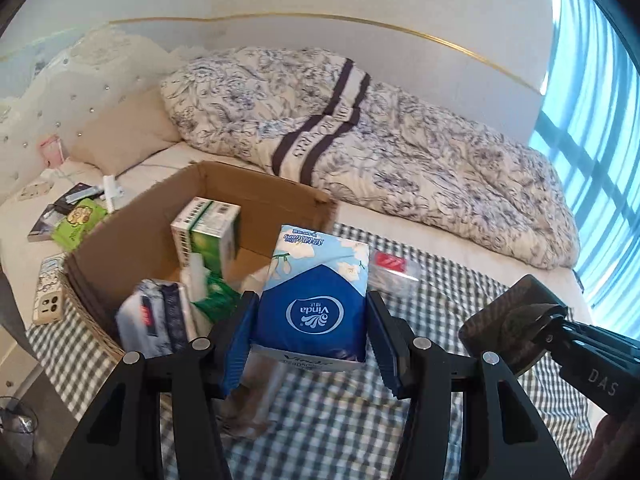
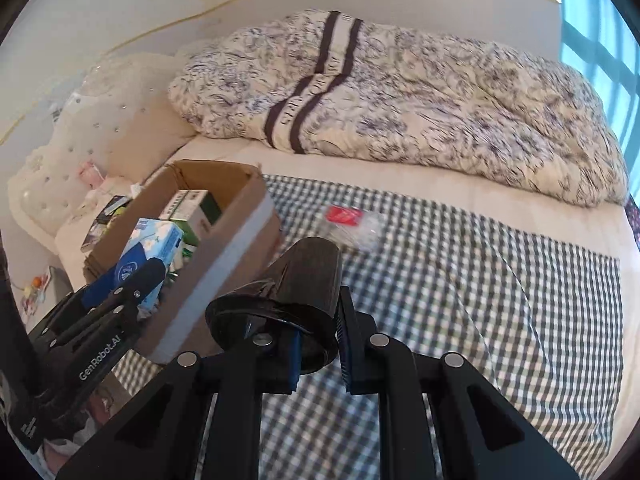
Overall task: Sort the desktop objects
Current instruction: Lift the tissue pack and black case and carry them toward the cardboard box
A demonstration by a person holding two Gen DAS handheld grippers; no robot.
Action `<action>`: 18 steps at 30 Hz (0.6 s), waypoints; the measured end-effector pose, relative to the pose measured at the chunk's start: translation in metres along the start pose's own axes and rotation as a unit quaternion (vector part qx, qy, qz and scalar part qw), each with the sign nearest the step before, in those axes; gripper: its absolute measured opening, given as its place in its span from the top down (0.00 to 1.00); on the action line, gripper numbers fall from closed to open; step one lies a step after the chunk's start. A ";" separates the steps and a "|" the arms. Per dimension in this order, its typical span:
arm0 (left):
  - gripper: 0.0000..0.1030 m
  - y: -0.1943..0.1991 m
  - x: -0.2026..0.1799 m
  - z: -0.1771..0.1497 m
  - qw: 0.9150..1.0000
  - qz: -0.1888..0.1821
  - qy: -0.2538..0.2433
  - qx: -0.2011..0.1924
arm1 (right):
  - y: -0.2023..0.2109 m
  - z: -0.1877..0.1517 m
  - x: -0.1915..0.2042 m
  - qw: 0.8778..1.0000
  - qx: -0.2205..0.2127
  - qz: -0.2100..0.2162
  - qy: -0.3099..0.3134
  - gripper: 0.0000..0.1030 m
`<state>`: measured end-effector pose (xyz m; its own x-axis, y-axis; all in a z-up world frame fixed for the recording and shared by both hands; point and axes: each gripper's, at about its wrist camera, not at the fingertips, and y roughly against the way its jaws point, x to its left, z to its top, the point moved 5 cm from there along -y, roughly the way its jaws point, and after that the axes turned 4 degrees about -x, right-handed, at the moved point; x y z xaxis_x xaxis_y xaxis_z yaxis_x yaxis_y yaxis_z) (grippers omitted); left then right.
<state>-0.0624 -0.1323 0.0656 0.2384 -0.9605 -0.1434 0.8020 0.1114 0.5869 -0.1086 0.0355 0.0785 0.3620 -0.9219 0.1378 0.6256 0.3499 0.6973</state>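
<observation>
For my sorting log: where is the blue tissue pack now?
The blue Vinda tissue pack sits between the left gripper fingers, just right of the brown cardboard box.

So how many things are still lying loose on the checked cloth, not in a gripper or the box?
1: a clear plastic bag with a red label, on the checked cloth right of the cardboard box. The grippers may hide others.

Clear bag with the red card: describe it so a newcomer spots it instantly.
On the bed, find the checkered cloth. Just right of the cardboard box, the clear bag lies flat on that cloth. It alone is see-through, with a red card inside.
</observation>
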 end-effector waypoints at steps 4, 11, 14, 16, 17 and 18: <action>0.47 -0.004 0.026 0.008 1.000 0.024 0.010 -0.002 | -0.008 0.013 0.023 1.000 -0.003 0.009 0.016 0.86; 0.47 -0.015 0.076 0.015 0.998 0.056 0.041 0.002 | -0.027 0.035 0.069 0.998 -0.009 0.035 0.048 0.86; 0.47 -0.019 0.098 0.015 0.996 0.072 0.054 0.004 | -0.036 0.042 0.090 0.997 -0.010 0.049 0.062 0.86; 0.47 -0.022 0.110 0.014 0.995 0.080 0.063 0.005 | -0.043 0.045 0.102 0.996 -0.009 0.056 0.072 0.86; 0.47 -0.024 0.115 0.013 0.994 0.082 0.068 0.006 | -0.047 0.046 0.109 0.995 -0.008 0.060 0.076 0.86; 0.47 -0.027 0.121 0.012 0.994 0.084 0.073 0.009 | -0.050 0.048 0.114 0.995 -0.006 0.063 0.080 0.86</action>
<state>-0.0618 -0.2543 0.0420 0.4466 -0.8812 -0.1550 0.7339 0.2617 0.6268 -0.1316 -0.0948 0.0927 0.5426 -0.8327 0.1102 0.5764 0.4645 0.6723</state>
